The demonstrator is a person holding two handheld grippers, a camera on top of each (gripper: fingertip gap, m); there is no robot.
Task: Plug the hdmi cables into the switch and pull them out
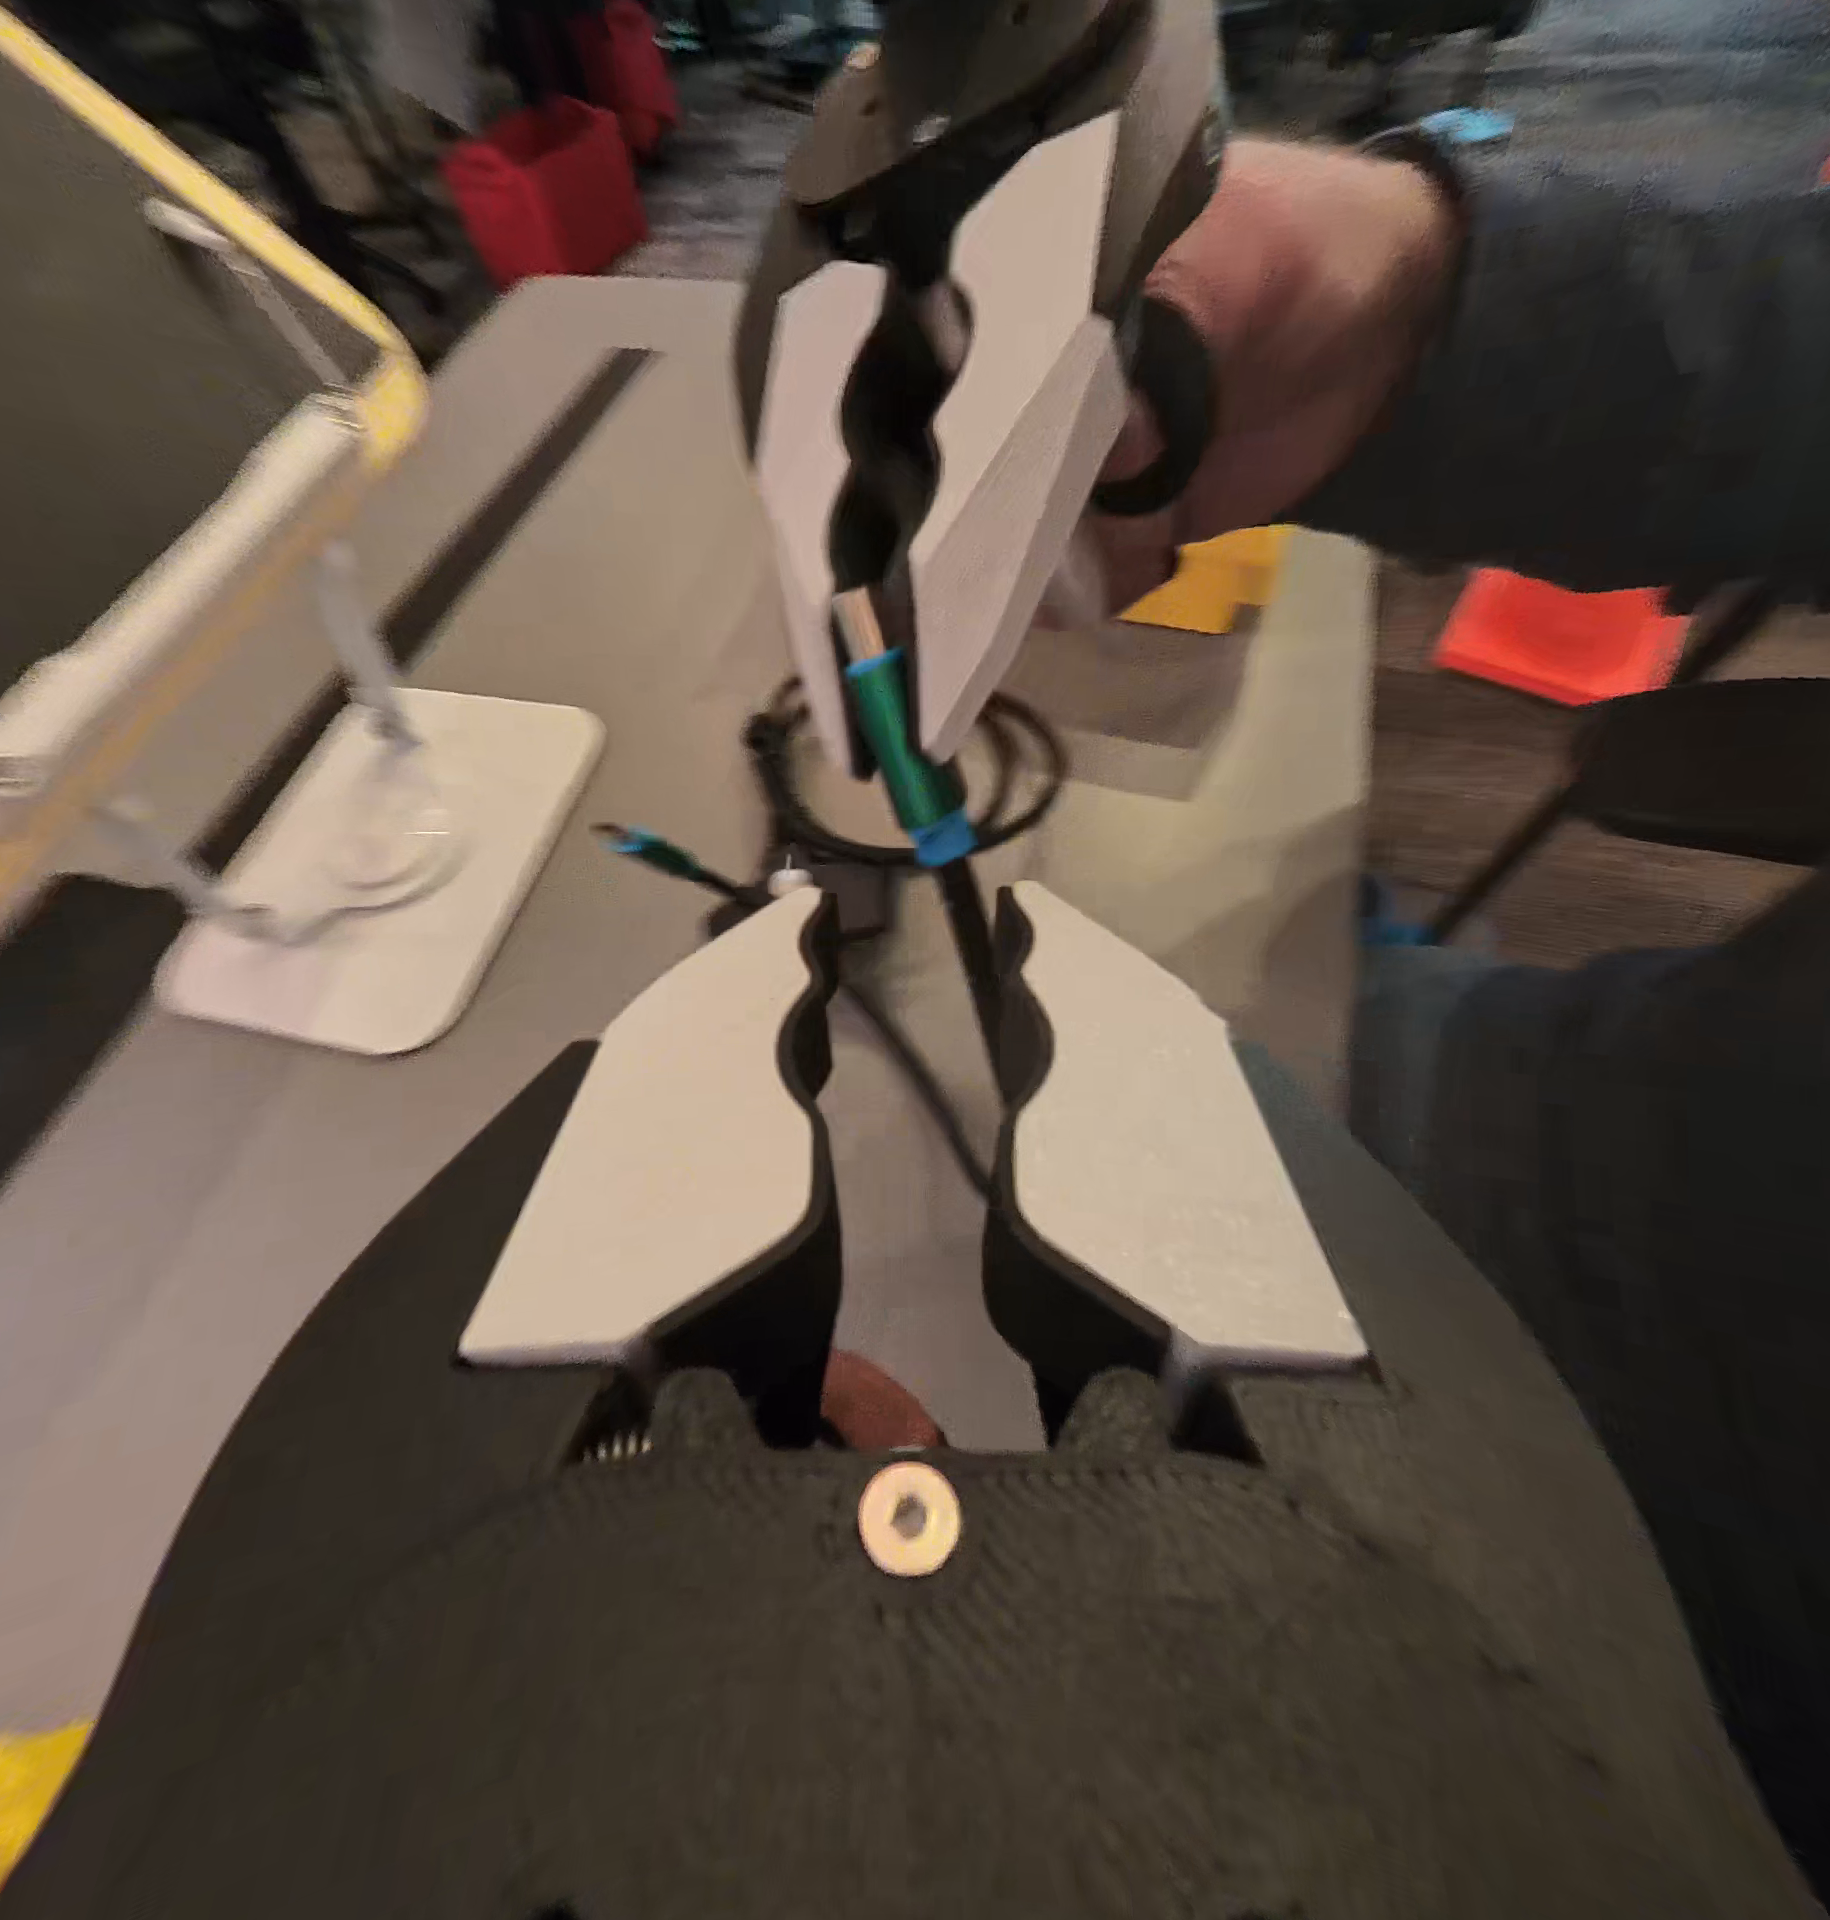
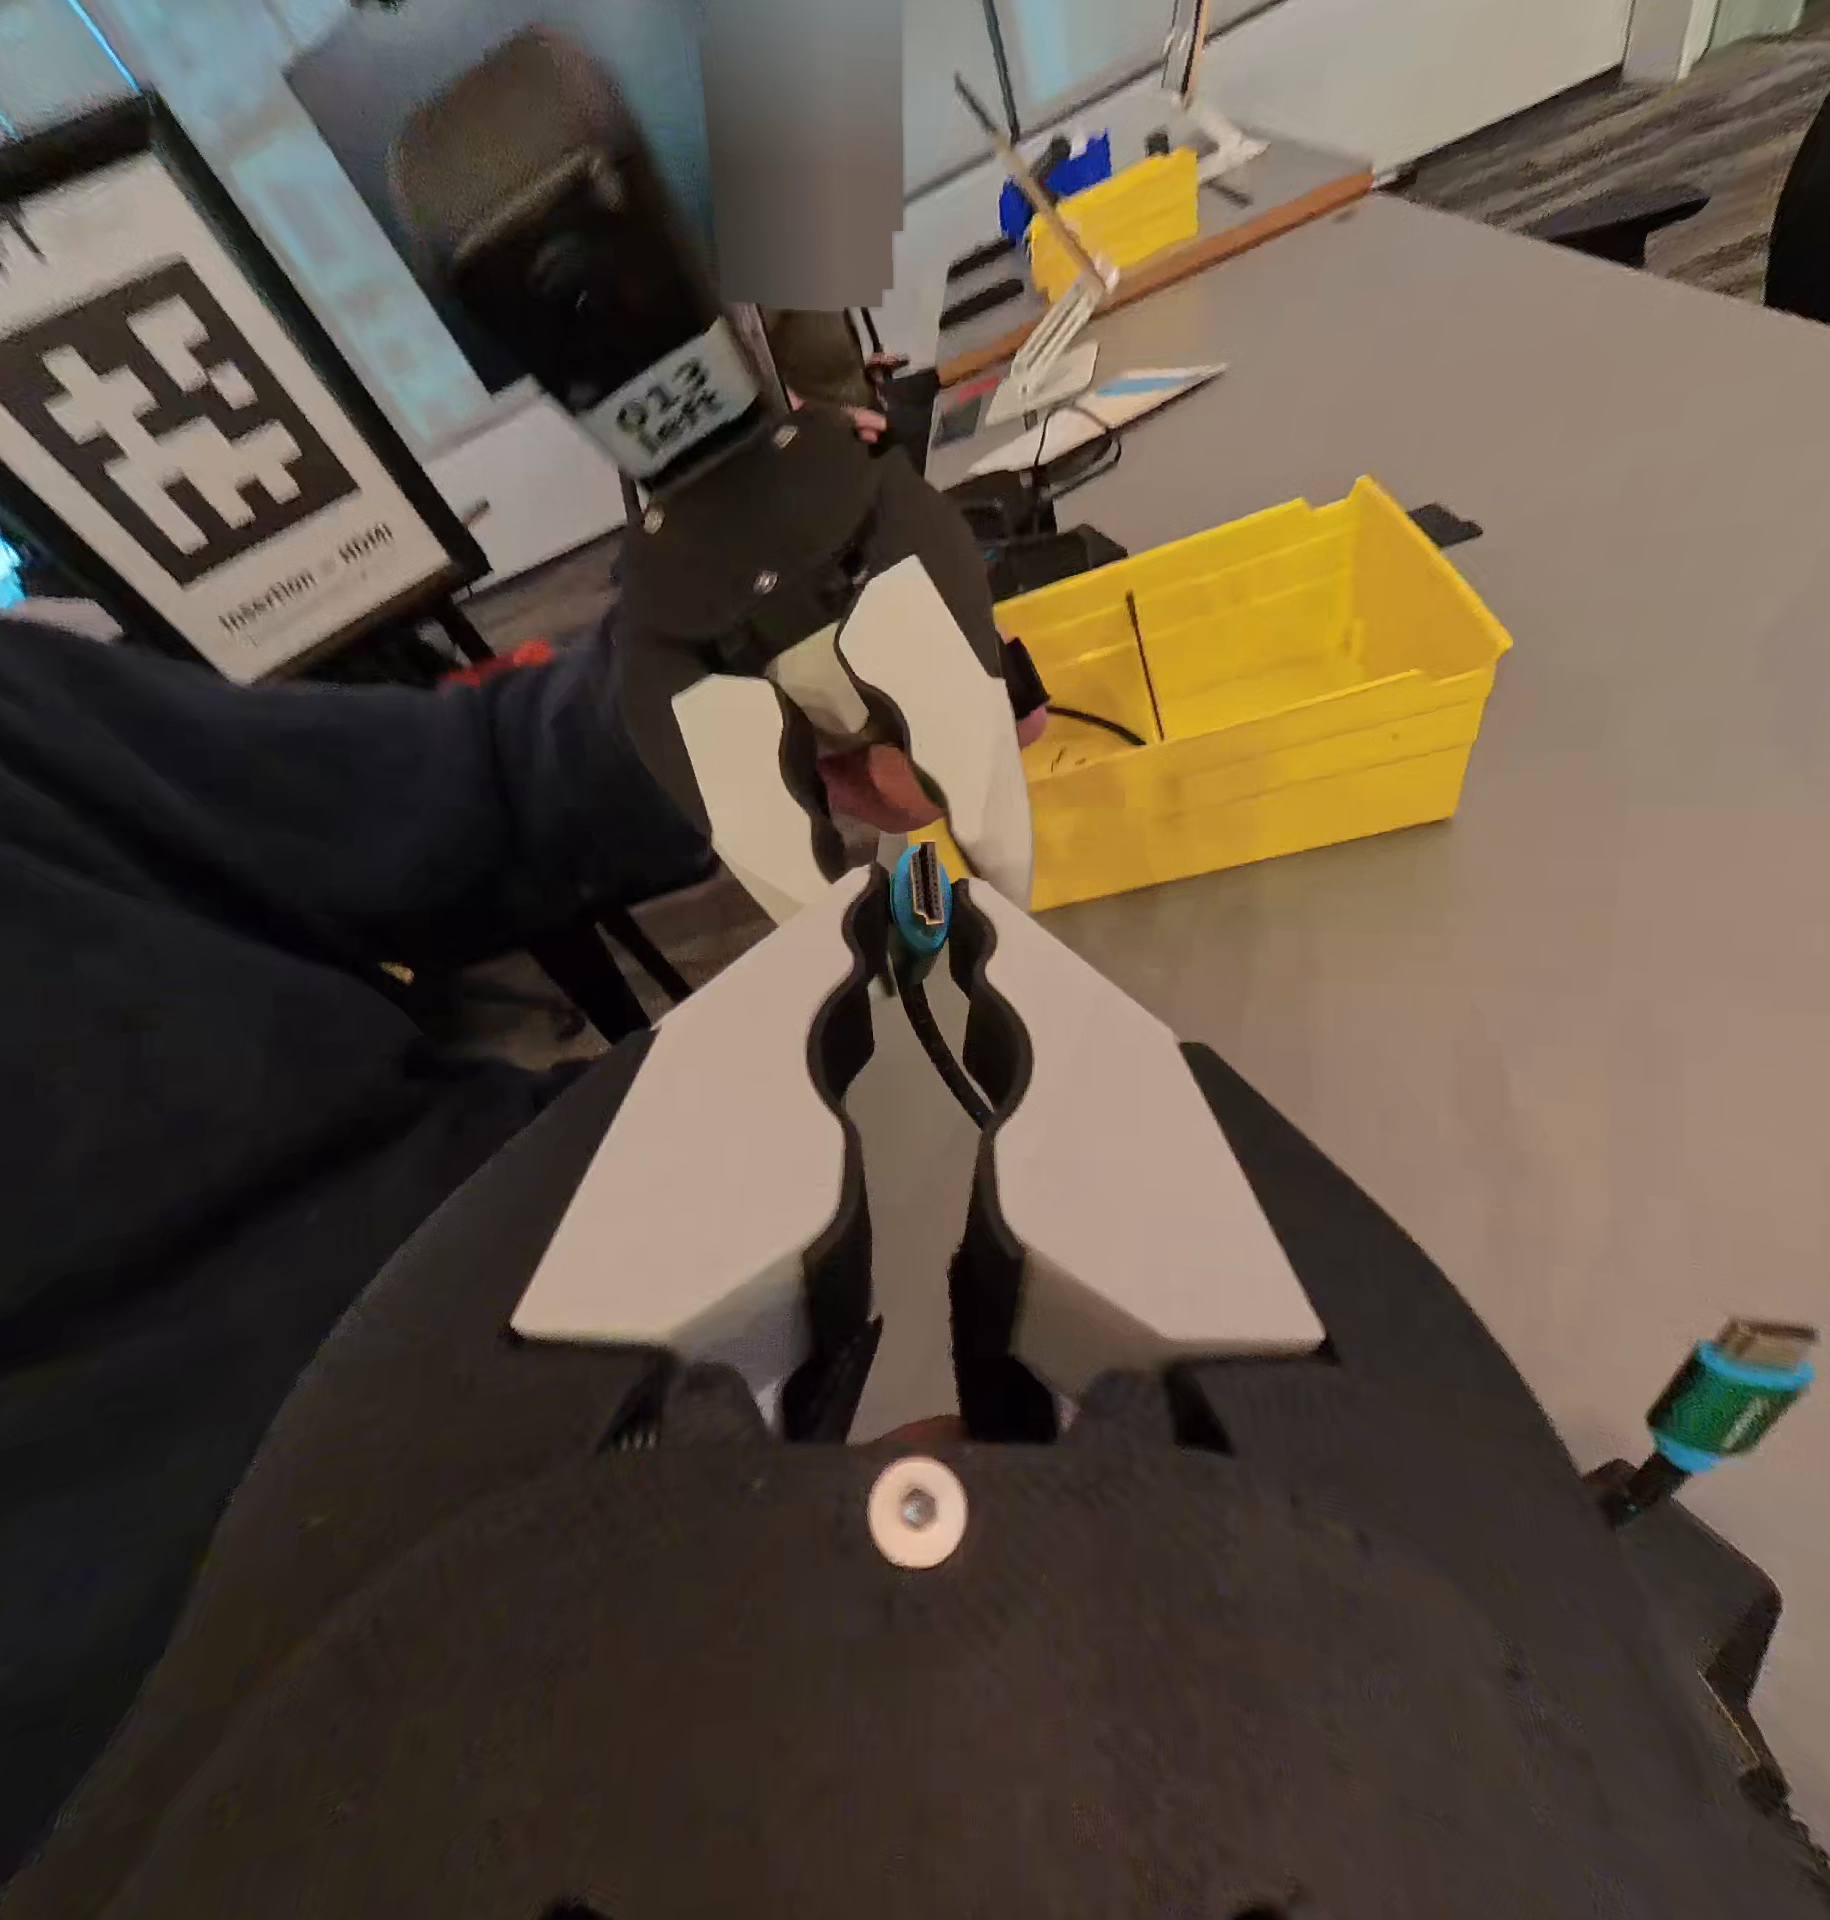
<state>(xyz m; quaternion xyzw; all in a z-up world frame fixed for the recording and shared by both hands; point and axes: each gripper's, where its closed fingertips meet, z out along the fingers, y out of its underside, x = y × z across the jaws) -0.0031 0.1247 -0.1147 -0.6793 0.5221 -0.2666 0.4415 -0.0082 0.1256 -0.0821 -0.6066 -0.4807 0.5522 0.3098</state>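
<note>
Two grippers are working: our right gripper (image 2: 916, 920) is squeezing a green-and-blue metal-tipped HDMI plug (image 2: 921, 902) between its fingertips, while our left gripper (image 1: 916, 914) is hanging with fingers apart, holding nothing. We are seeing no plug in the small black switch box (image 1: 854, 899) just past the left fingertips, so plugging is waiting.

Above the grey tabletop (image 1: 267, 1195), the right gripper (image 1: 885, 764) pinches a green HDMI plug (image 1: 906, 764) beyond the parted, empty left gripper (image 1: 911, 909).

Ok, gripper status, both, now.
Left gripper: open, empty.
Right gripper: shut on the green HDMI plug, cable hanging below.
</note>
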